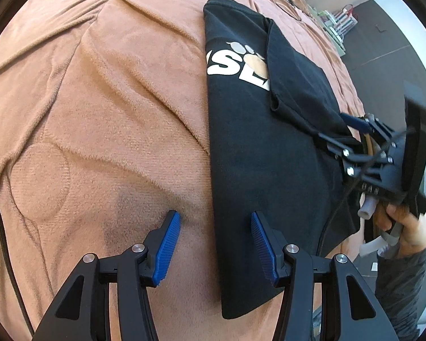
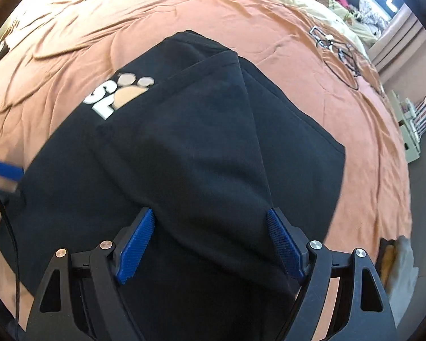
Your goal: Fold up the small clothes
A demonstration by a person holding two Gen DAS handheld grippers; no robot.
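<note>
Both grippers are pointing steeply down at a black garment (image 1: 241, 147) that is lying partly folded on an orange-brown blanket (image 1: 99, 99) covering a bed, its white lettering and paw print (image 1: 241, 62) facing up. The left gripper (image 1: 215, 221) is hovering over the garment's near left edge, its fingers standing apart with nothing clamped; the left finger (image 1: 167, 247) is sitting over bare blanket and the right one over black cloth. The right gripper (image 2: 210, 218) is standing with its fingers wide apart, straddling a folded-over flap (image 2: 201, 153) of the garment; whether the pads are touching the cloth cannot be told. In the left wrist view, a hand (image 1: 403, 227) is gripping the right gripper's handle at the garment's right edge.
</note>
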